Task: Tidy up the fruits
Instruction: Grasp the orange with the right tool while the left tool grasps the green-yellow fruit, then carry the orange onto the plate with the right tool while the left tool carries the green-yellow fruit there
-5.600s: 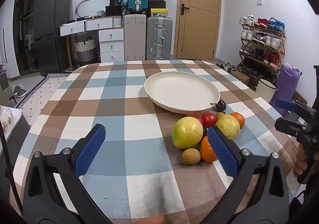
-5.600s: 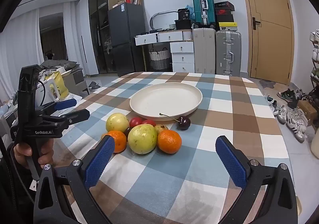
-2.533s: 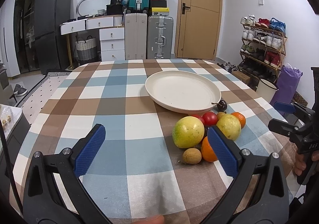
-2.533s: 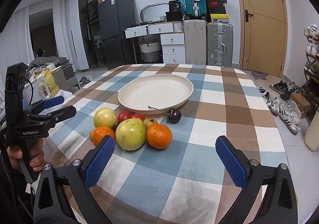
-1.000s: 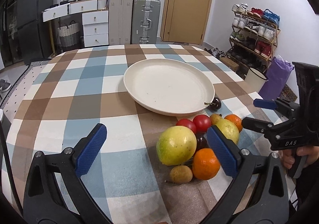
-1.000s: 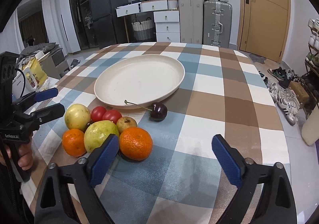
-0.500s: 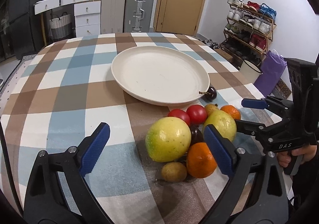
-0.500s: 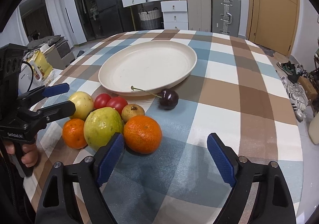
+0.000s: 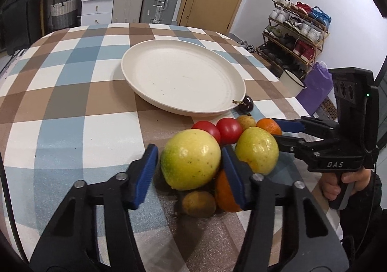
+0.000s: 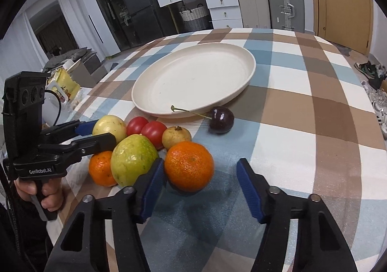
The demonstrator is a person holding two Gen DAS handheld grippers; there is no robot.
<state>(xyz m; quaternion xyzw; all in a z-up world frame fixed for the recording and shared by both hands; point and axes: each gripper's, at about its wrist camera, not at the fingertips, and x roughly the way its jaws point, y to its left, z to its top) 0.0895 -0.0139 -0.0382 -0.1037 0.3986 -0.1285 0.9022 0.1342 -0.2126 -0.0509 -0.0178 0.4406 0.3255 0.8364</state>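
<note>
A pile of fruit lies on the checked table in front of an empty cream plate (image 9: 181, 83). My left gripper (image 9: 189, 172) has its blue pads around a big yellow-green fruit (image 9: 191, 158), close to both sides; contact is unclear. Beside it are a second yellow-green fruit (image 9: 256, 149), two tomatoes (image 9: 228, 128), an orange (image 9: 226, 194) and a small brown fruit (image 9: 198, 203). My right gripper (image 10: 202, 186) is open around an orange (image 10: 188, 165), left pad near it, right pad apart. A dark cherry (image 10: 221, 119) lies by the plate (image 10: 193, 78).
The checked tablecloth (image 9: 72, 102) covers a round table. Suitcases and white drawers (image 9: 96, 3) stand at the back wall, a shoe rack (image 9: 295, 27) on the right. A small pale fruit (image 10: 176, 136) sits behind the orange.
Both grippers moved forward and down to the fruit pile. Their jaws narrowed: the left around the big yellow-green fruit, the right around the front orange.
</note>
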